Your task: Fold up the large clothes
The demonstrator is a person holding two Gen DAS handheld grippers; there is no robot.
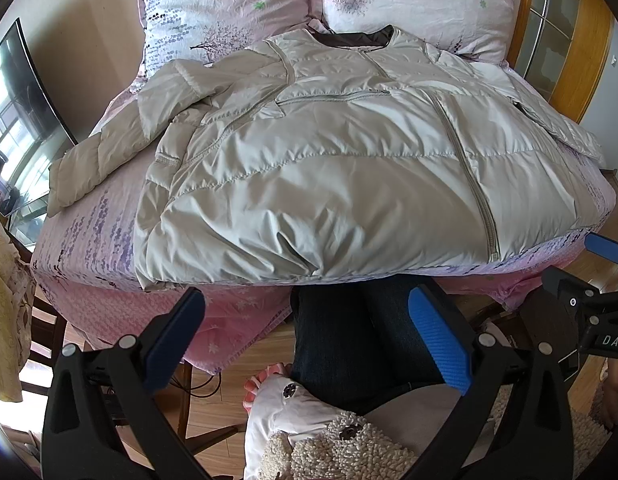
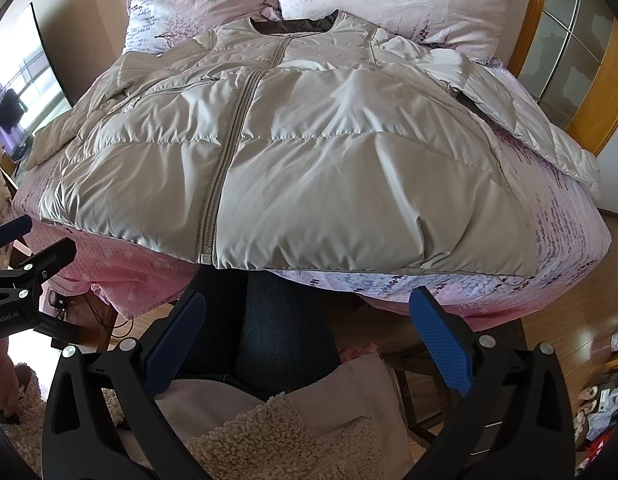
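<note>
Claws [image 1: 307,336] apart (jacket [image 1: 349,184] flat)

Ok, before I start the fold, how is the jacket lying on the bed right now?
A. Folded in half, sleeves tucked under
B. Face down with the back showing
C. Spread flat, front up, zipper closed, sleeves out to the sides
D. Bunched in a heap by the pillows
C: the jacket lies spread out on the bed, its closed zipper facing up, one sleeve out to each side, neither tool touching it.
</note>
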